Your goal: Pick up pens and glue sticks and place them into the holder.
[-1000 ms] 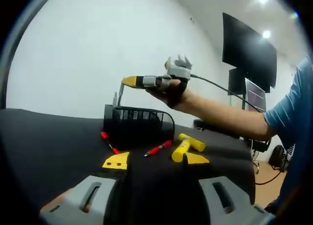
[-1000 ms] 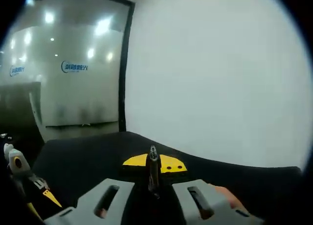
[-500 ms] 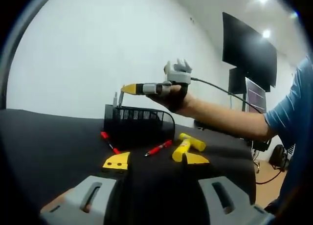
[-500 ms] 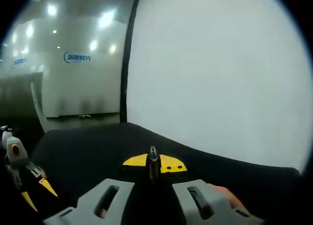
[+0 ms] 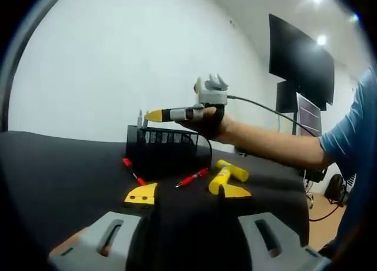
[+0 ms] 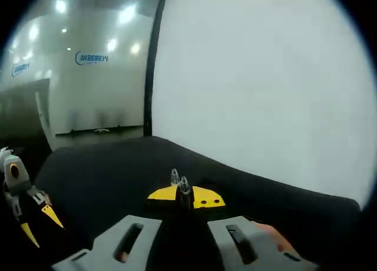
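Right gripper (image 6: 181, 207) pinches a slim, stiff, light pen (image 6: 184, 191) between its fingertips, above the holder (image 5: 166, 148); left gripper (image 5: 182, 195) parted, empty.

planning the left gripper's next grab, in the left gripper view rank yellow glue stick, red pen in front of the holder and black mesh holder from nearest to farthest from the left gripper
1. yellow glue stick, right of centre on the black table, nearest.
2. red pen, centre; nearly level with the glue stick, too close to rank firmly.
3. black mesh holder, behind both, plainly farthest, under the right gripper.
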Available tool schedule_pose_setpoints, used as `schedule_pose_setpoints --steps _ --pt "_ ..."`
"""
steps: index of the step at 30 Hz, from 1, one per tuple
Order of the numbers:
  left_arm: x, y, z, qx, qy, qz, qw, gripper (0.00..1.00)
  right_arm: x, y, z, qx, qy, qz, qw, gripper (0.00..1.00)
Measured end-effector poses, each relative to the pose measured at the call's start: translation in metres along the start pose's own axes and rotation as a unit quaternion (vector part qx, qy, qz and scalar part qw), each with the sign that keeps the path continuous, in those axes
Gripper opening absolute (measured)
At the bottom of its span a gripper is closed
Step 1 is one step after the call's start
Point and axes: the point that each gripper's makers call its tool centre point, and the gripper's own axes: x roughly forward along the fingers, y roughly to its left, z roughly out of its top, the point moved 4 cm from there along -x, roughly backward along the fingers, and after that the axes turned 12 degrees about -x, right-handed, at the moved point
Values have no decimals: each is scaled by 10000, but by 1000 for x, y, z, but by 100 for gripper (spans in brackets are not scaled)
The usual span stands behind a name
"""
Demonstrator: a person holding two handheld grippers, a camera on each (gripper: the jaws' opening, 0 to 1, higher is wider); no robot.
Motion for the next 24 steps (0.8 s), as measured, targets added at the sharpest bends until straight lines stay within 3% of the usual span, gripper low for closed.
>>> schedule_pose_setpoints --steps 13,20,24 --pt "0 2 0 -9 12 26 10000 41 -7 -2 10 -154 -119 -52 9998 11" --pt "0 2 0 -32 -2 46 10000 41 -35 -7 22 -329 -248 -174 9990 13" --pt "0 2 1 -49 -20 43 10000 41 -62 -8 24 -321 -363 -253 9985 14"
